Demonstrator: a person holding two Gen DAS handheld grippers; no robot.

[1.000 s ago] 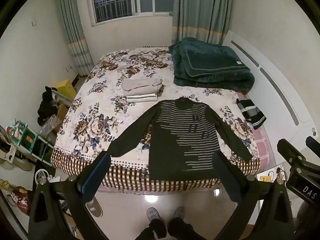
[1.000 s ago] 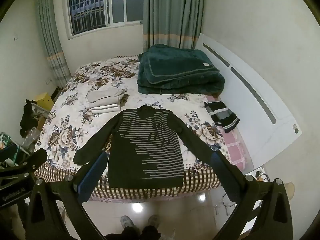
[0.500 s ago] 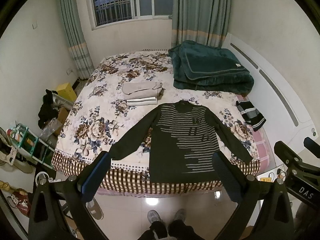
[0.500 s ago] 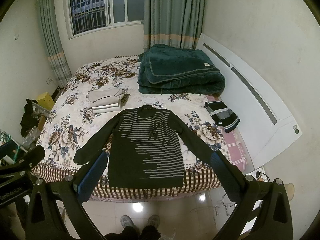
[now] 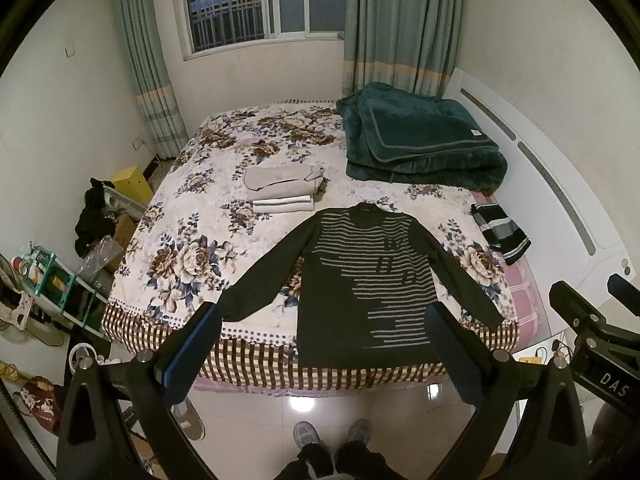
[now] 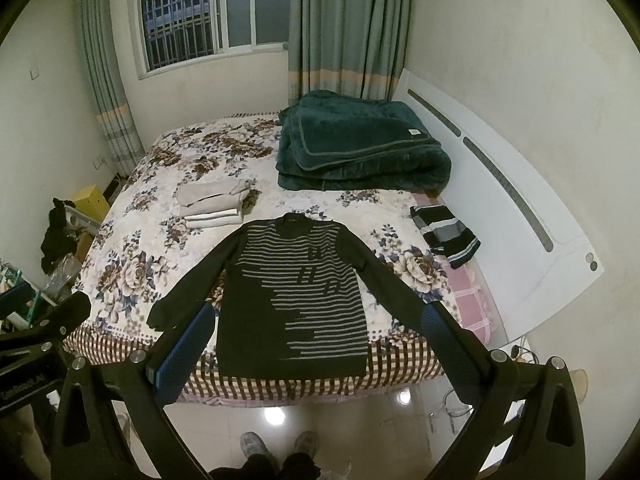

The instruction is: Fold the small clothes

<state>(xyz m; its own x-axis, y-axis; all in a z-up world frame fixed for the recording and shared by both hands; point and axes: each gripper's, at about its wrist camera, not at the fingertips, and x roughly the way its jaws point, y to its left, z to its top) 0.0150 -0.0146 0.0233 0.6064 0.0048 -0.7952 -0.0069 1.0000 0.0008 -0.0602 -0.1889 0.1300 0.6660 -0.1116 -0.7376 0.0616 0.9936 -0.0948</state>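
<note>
A dark sweater with pale stripes (image 5: pixel 364 280) lies flat on the floral bed, sleeves spread, its hem hanging over the near edge; it also shows in the right wrist view (image 6: pixel 296 292). My left gripper (image 5: pixel 324 344) is open and empty, held back from the bed above the floor. My right gripper (image 6: pixel 308 344) is open and empty too, level with the bed's near edge. A stack of folded beige and white clothes (image 5: pixel 282 190) sits behind the sweater, to its left, and shows in the right wrist view (image 6: pixel 212 204) as well.
A folded dark green blanket (image 5: pixel 420 140) lies at the far right of the bed. A black-and-white striped garment (image 5: pixel 500 232) lies at the right edge by the white headboard (image 6: pixel 520 208). Clutter and a green rack (image 5: pixel 60 280) stand on the floor at left.
Both grippers have drawn back slightly from the bed and risen a little, so the bed looks farther and lower. The sweater has not moved.
</note>
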